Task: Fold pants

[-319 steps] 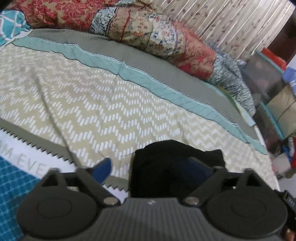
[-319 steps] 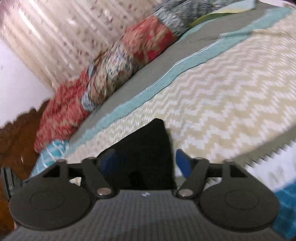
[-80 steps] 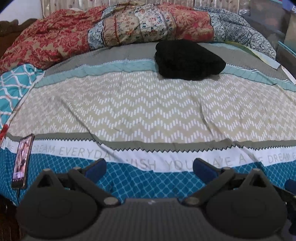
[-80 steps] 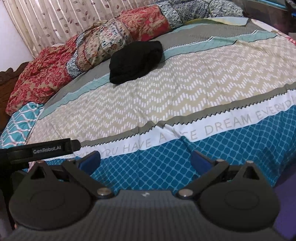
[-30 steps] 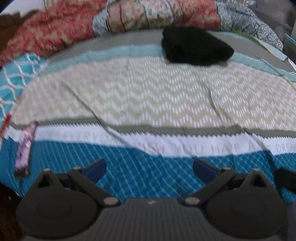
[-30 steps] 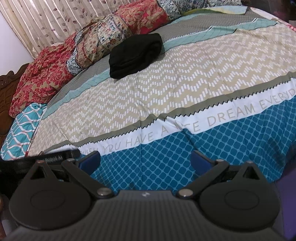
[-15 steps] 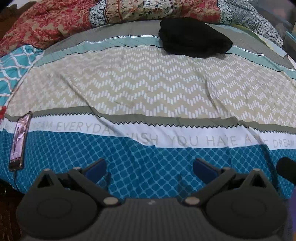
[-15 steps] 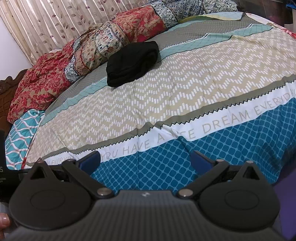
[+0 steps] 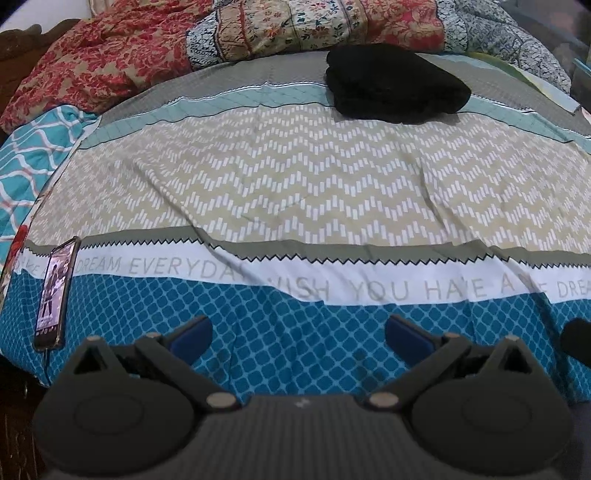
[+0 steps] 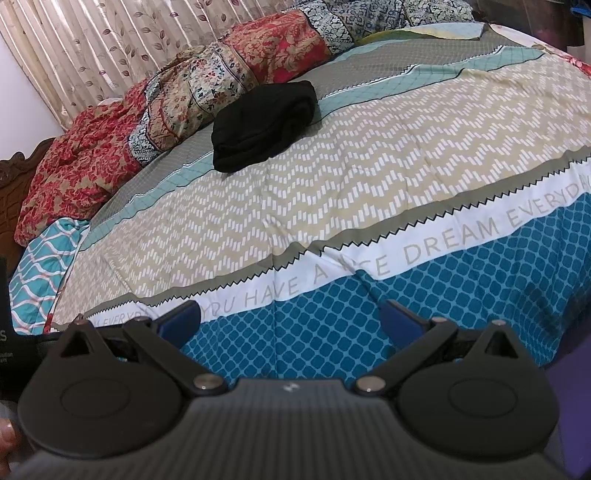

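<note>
Black fabric, the folded pants, lies as a compact bundle at the far side of the patterned bedspread, at about 1 o'clock in the left wrist view and 11 o'clock in the right wrist view. Its long axis runs roughly along the grey and pale teal stripes it rests on, just in front of the heaped red and cream floral quilt. The left gripper hovers over the blue diamond-print near edge, its blue-padded fingers spread wide with nothing between them. The right gripper hangs over the same blue band, likewise spread apart and empty. Both are well apart from the pants. A lit smartphone lies at 9 o'clock on the bedspread's left edge.
</note>
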Motion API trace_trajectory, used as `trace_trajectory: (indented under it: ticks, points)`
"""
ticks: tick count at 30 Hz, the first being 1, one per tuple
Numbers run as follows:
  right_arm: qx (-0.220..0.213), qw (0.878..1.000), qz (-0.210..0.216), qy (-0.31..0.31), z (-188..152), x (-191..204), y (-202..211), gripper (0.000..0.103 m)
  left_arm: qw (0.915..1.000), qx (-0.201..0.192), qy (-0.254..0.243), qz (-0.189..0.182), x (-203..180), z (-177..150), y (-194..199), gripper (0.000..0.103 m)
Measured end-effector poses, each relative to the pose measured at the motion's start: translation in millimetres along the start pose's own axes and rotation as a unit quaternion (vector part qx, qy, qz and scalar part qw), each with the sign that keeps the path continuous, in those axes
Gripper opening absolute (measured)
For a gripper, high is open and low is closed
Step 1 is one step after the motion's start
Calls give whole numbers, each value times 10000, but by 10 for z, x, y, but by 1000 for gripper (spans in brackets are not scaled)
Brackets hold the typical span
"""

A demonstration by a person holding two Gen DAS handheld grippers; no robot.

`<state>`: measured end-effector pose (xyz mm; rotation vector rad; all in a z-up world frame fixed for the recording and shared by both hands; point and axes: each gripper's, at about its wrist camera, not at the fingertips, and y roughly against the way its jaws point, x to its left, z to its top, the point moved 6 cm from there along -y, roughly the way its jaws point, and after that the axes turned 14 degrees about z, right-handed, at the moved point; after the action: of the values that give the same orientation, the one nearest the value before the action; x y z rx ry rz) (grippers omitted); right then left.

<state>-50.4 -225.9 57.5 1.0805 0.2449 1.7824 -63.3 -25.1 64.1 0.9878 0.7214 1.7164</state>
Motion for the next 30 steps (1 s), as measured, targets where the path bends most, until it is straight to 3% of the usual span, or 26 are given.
trace_trajectory:
  ticks: [11,21,28,30]
  points:
    - [-276,9994,-50,187,71,18,65,103,9951,-944,291,-1,97,198,358,103]
    - [-277,9995,-51,157,69,6,52,103,9808,-1718,923,0,390,332,682,103]
    - [-294,9994,-50,196,75,23,57,103,9857,-1350,843,-554,336,346,631,103]
    - [-320,9993,-55,198,85,27,68,103,9844,-1429,867,-559,338,340,668,103]
